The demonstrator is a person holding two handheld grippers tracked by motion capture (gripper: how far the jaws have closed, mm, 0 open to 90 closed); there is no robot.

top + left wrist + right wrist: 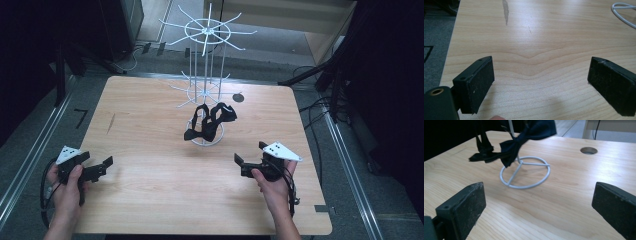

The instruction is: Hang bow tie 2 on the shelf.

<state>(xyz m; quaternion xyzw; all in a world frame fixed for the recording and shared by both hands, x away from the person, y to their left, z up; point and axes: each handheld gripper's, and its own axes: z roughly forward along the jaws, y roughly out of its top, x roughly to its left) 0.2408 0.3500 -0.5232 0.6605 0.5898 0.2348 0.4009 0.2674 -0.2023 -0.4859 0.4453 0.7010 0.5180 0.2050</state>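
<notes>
The bow ties (210,120) hang at the centre of the high view, low on the white wire rack (205,60); hooked there, they are off the table and open to a grip from the side. They are dark, soft fabric, pinched at the knot, with thin straps drooping beside them. The rack is thin painted wire: a ring base (525,172), a slim post, and hooks radiating like spokes. The right gripper (250,162), lower right, points toward them with its jaws wide apart and nothing between, probably ready to reach in. The left gripper (97,167), lower left, idles with its jaws likewise apart over bare wood. Its pads (480,85) are flat, black and rough-faced. The table (150,150) is pale woodgrain laminate.
</notes>
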